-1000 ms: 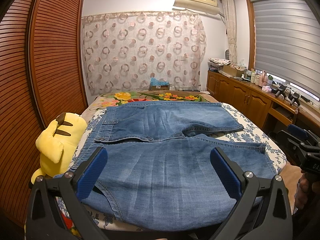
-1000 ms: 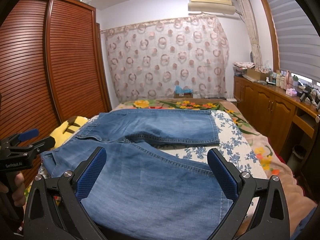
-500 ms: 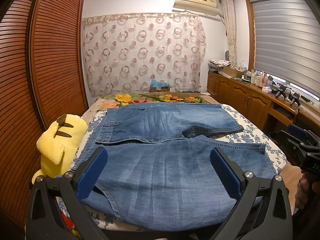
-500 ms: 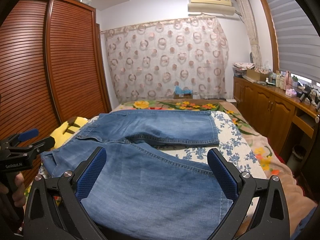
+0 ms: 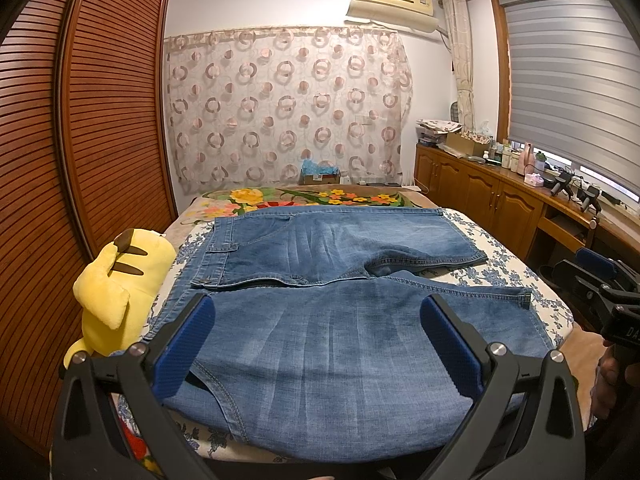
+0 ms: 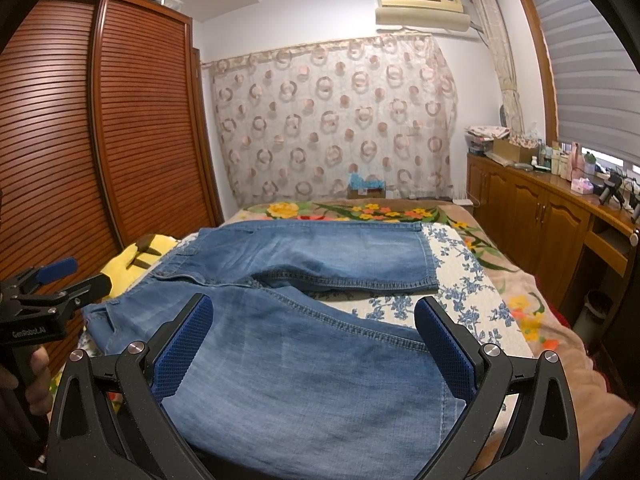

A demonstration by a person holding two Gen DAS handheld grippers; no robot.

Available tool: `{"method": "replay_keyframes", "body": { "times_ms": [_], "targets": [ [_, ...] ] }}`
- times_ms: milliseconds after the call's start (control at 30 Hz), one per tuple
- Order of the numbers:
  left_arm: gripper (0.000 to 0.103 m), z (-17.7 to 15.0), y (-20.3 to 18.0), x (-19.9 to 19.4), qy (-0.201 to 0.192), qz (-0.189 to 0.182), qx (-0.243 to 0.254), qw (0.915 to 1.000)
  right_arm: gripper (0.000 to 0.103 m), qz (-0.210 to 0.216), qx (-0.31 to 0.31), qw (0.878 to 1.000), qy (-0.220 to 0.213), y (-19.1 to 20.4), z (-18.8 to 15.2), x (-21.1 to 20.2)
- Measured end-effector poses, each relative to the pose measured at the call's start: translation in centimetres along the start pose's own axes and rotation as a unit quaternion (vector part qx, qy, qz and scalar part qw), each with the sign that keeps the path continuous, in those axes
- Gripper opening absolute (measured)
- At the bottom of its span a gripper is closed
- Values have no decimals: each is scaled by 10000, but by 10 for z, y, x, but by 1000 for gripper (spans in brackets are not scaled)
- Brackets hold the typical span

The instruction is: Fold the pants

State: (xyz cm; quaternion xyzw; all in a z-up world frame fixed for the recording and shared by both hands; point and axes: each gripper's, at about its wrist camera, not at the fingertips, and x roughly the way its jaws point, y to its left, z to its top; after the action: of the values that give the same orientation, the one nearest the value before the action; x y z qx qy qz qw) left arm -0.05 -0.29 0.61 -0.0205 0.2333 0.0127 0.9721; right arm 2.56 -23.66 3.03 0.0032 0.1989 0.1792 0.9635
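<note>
Blue denim pants [image 5: 320, 300] lie spread flat on the bed, waistband to the left and both legs pointing right, one behind the other. The right wrist view shows the same pants [image 6: 304, 340] from the leg end. My left gripper [image 5: 318, 340] hovers open above the near leg close to the waist, holding nothing. My right gripper [image 6: 314, 344] is open too, above the near leg towards its hem. Each gripper appears at the edge of the other's view, held by a hand.
A yellow plush toy [image 5: 116, 284] lies at the bed's left edge beside the waistband. A louvred wooden wardrobe [image 5: 80, 140] runs along the left wall. Low wooden cabinets [image 5: 500, 204] with clutter stand on the right. The flowered bedspread [image 6: 460, 276] shows past the hems.
</note>
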Motion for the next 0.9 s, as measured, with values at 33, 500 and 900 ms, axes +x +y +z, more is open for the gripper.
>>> {"method": "replay_keyframes", "body": {
  "times_ms": [33,500,900],
  "targets": [
    [103,0,0,0,1,-1,-1,10000,103,-3,0,10000,-2,0,0,0],
    [103,0,0,0,-16,1,8,10000,103,-4,0,10000,-9,0,0,-1],
    [103,-6,29,18,422,42,-100,9990,103,11,-43,9996,270,-11,-9,7]
  ]
}}
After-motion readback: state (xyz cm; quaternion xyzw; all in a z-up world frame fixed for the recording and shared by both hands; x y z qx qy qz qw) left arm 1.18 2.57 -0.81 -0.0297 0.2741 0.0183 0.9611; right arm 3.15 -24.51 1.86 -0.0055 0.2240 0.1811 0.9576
